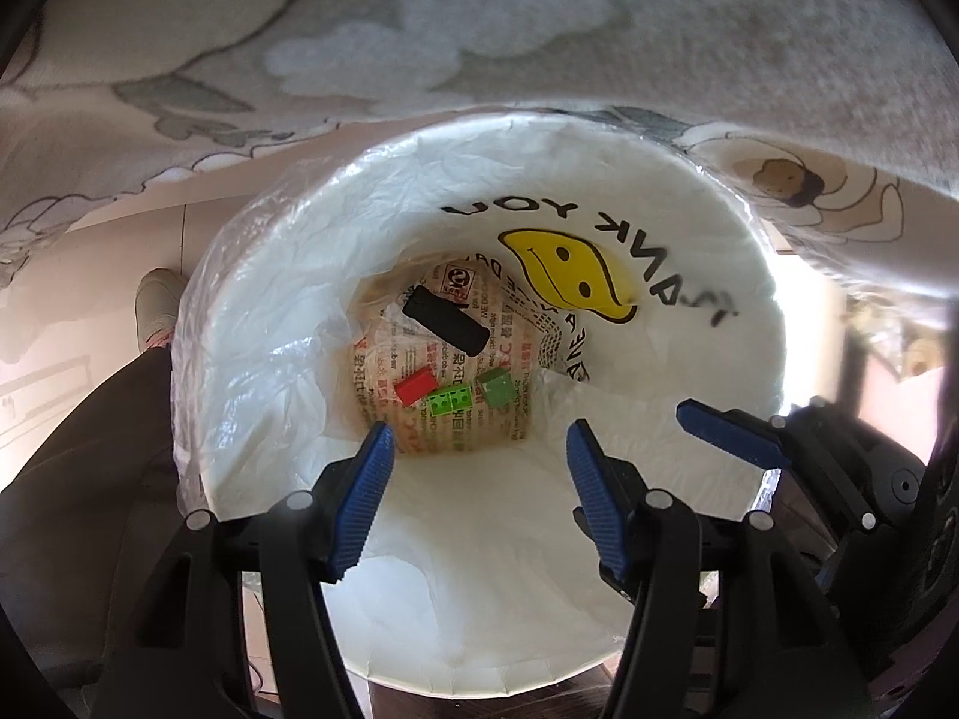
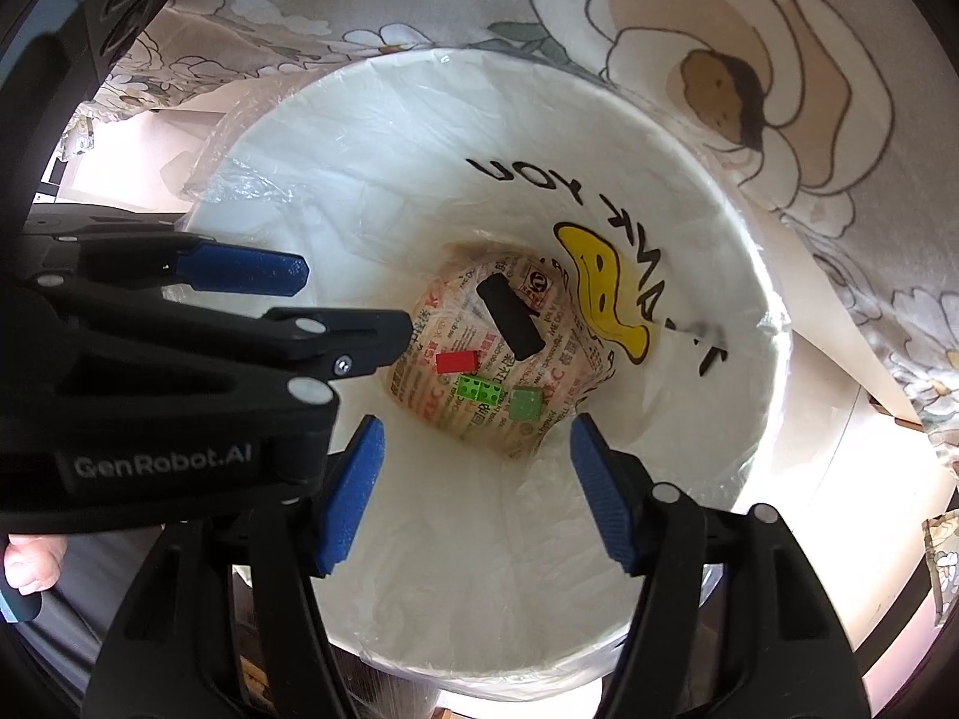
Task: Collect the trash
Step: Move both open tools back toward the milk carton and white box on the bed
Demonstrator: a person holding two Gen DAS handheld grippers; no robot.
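Observation:
Both grippers hang side by side over a white bin (image 1: 689, 227) (image 2: 719, 239) lined with a smiley-face plastic bag. At its bottom lie a black block (image 1: 445, 320) (image 2: 510, 325), a red brick (image 1: 414, 386) (image 2: 457, 361), a bright green studded brick (image 1: 449, 401) (image 2: 479, 389) and a darker green brick (image 1: 497, 386) (image 2: 525, 404). My left gripper (image 1: 479, 446) is open with nothing between its blue pads. My right gripper (image 2: 476, 440) is open too and empty. The right gripper's blue finger (image 1: 728, 431) shows at the left view's right edge; the left gripper's blue finger (image 2: 246, 269) crosses the right view's left side.
A flowered cloth (image 1: 479, 30) (image 2: 749, 60) hangs over the far rim of the bin. A shoe (image 1: 157, 305) and a dark trouser leg (image 1: 78, 449) of a person stand on the pale floor left of the bin. A hand (image 2: 30, 563) shows at the lower left.

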